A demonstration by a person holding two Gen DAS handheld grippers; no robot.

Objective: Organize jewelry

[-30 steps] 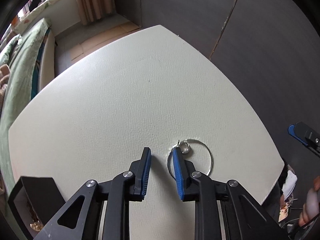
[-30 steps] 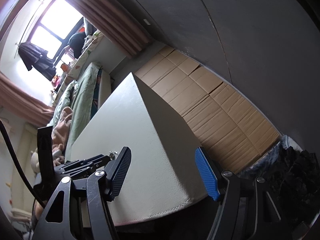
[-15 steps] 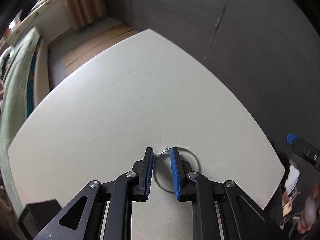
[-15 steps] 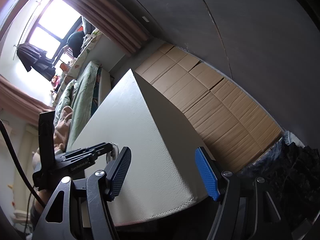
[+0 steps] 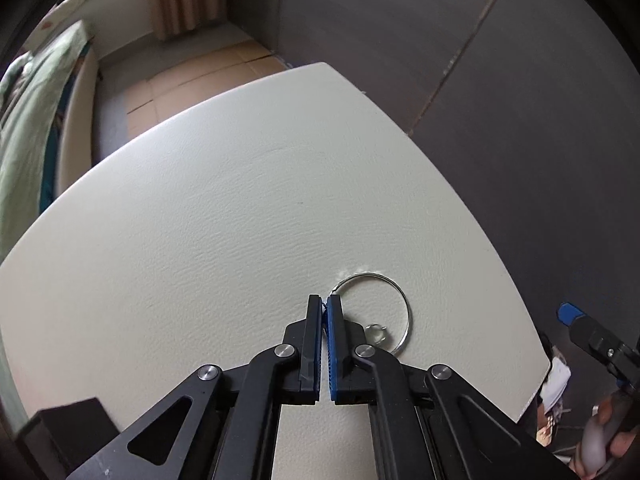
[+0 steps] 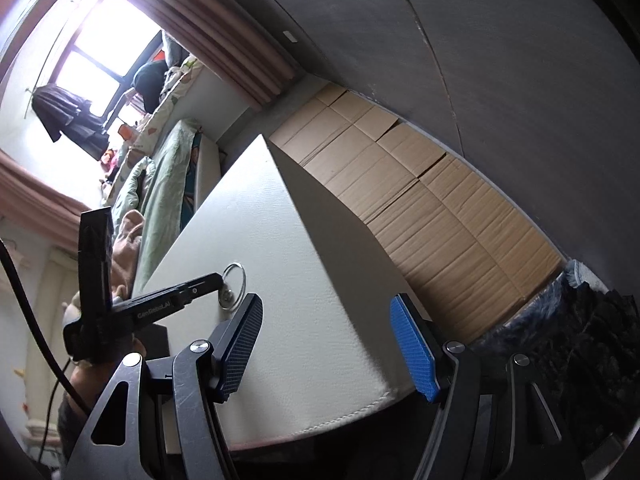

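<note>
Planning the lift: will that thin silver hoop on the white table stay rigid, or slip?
The silver hoop looks like stiff, light wire, so it probably holds shape. The left gripper pinches only its thin edge; it may pivot or slip.

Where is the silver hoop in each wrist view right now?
Left wrist view: silver hoop lies lower right of centre, right beside the shut left gripper.
Right wrist view: hoop sits left of centre, at that gripper's tip.
Shared landmark: white table.
</note>
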